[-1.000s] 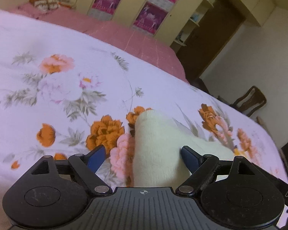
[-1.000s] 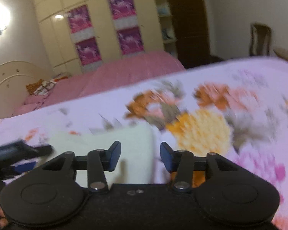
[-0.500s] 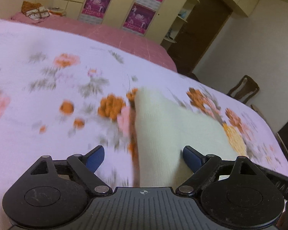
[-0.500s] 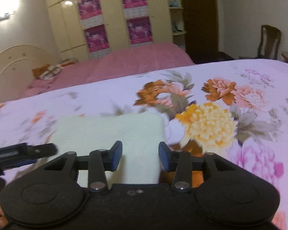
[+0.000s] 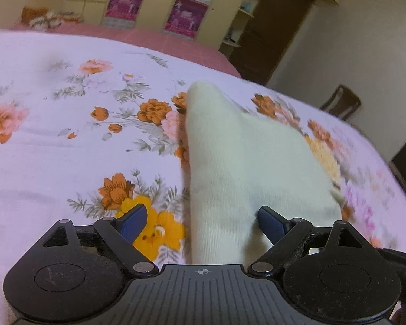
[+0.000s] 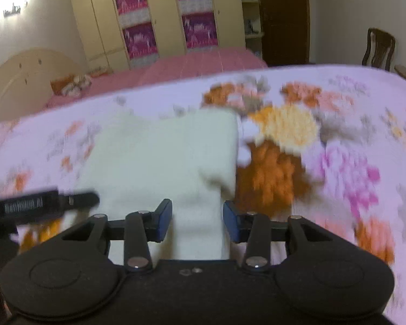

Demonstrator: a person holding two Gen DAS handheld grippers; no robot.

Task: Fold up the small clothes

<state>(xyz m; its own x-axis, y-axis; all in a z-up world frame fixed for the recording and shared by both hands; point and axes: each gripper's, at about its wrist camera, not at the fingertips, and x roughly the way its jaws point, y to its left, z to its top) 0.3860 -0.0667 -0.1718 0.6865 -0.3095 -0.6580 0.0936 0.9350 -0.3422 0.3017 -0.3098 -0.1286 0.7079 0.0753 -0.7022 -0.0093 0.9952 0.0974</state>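
A cream-white folded cloth (image 5: 246,159) lies flat on the floral bedsheet (image 5: 54,157). My left gripper (image 5: 203,223) is open, its blue fingertips apart over the cloth's near left edge, holding nothing. In the right wrist view the same cloth (image 6: 159,157) lies ahead. My right gripper (image 6: 197,222) is open with a narrower gap, over the cloth's near right part, and nothing is pinched. The left gripper's body (image 6: 40,203) shows at the left of that view. The right wrist view is blurred.
The floral sheet (image 6: 338,162) covers a bed. A second bed with a pink cover (image 5: 159,38) stands behind it, then a wardrobe with purple panels (image 6: 197,19). A wooden chair (image 6: 379,46) stands at the right by a dark door (image 5: 270,27).
Both grippers have pulled back and up from the cloth, so more of it and the sheet shows. The cloth stays flat on the sheet. Both grippers stay open.
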